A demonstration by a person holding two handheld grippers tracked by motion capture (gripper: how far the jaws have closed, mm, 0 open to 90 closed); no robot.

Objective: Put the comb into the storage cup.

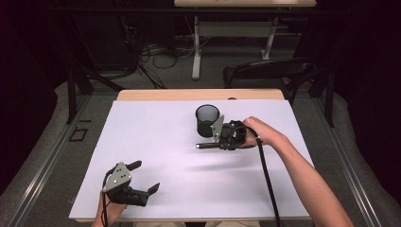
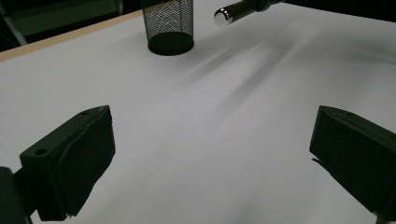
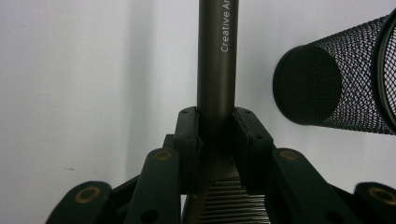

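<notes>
One pen (image 1: pixel 208 145) is being pinched crosswise between the pressed-together jaws of the right gripper (image 1: pixel 218 142), lying level above the white table sheet (image 1: pixel 156 142) just in front of the black mesh cup (image 1: pixel 207 119). Judging by that pose, the step in hand is dropping the pen into the cup, so the wrist is needing to tip the silver end up or down until the barrel is standing over the open mouth, and only then should the grip be easing. The cup's rim is standing closest in the way; it is probably light enough to topple if nudged. The left gripper (image 1: pixel 144 177) is resting well apart, jaws spread and holding nothing.
</notes>
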